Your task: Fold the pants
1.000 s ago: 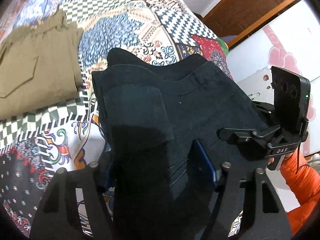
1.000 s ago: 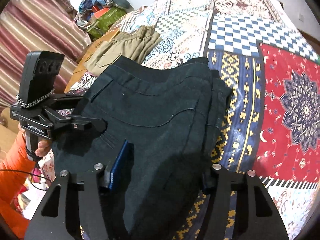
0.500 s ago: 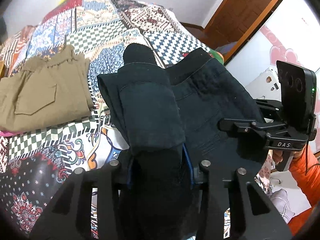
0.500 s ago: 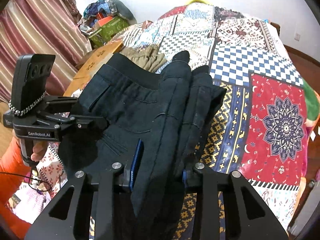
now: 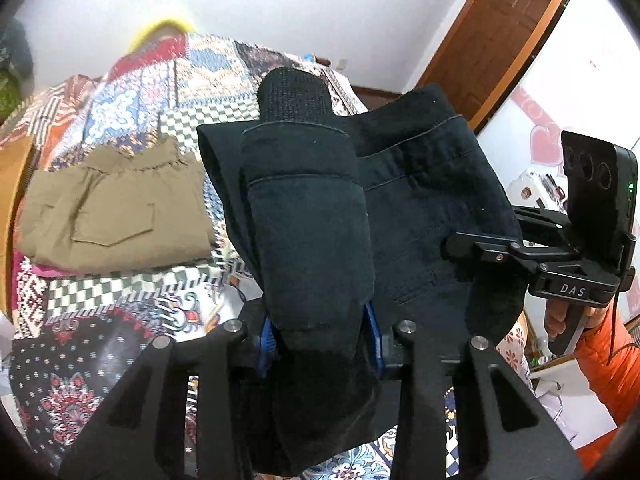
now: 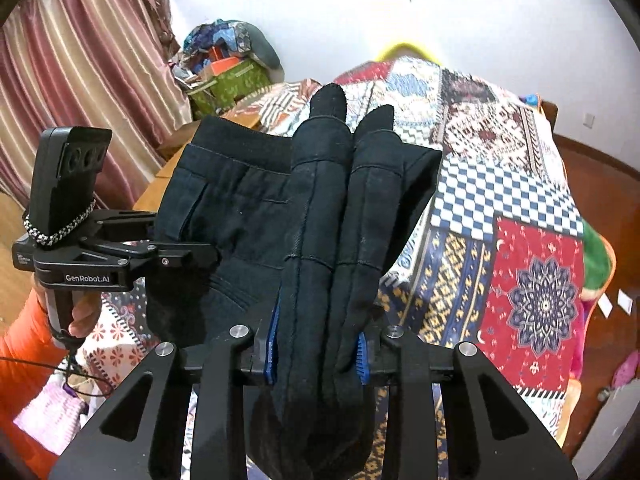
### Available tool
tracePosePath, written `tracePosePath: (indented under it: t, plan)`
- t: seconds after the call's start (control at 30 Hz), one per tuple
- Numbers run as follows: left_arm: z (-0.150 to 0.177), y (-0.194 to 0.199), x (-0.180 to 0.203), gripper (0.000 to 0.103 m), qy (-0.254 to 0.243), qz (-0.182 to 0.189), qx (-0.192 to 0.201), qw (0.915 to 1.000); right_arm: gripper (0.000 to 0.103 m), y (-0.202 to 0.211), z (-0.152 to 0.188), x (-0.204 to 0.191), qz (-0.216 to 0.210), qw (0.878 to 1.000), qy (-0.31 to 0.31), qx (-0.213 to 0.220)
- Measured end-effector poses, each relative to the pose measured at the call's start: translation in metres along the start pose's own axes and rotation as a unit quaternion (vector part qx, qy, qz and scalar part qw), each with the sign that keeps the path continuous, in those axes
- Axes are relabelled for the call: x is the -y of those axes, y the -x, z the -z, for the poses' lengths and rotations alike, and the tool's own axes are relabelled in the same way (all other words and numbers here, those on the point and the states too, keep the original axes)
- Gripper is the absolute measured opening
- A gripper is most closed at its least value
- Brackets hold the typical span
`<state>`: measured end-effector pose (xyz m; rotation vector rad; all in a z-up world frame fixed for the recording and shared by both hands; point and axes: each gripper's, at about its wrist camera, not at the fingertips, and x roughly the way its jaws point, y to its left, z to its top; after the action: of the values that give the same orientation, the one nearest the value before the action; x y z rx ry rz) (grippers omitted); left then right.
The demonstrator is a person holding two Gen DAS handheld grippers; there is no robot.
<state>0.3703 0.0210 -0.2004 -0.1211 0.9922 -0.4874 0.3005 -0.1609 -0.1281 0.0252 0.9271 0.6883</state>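
The black pants (image 5: 312, 220) are bunched in a thick fold and hang lifted above the patchwork bedspread (image 5: 80, 340). My left gripper (image 5: 320, 340) has its blue pads pressed on one side of the fold, and its jaws are still closing on the cloth. In the right wrist view the same pants (image 6: 320, 208) stand up in two rolled ridges between the pads of my right gripper (image 6: 318, 348), whose jaws are closing too. Each view shows the other gripper, held by a hand in an orange sleeve, with its tips sunk in the cloth.
Folded khaki pants (image 5: 116, 216) lie on the bed left of the black ones. A striped curtain (image 6: 80, 100) and a heap of bags (image 6: 228, 64) stand beyond the bed. A wooden door (image 5: 500, 40) and a white cabinet (image 5: 580, 100) are at the right.
Both grippers closed on the black pants, gathering the flat cloth into a thick fold. They raised it off the bed, and both views tilted up toward the wall.
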Motion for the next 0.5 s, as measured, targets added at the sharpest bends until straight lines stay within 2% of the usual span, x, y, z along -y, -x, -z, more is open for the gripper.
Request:
tracePosePath:
  t: [0.23, 0.5]
  plan:
    - [-0.001, 0.033, -0.021, 0.036, 0.017, -0.016, 0.032, 0.9992, 0.026, -0.007, -0.019, -0.023, -0.010, 1.000, 0.013, 0.015]
    - [-0.009, 0.055, -0.069, 0.036, 0.051, -0.032, 0.054, 0.9967, 0.026, -0.037, -0.050, -0.050, -0.024, 0.999, 0.028, 0.023]
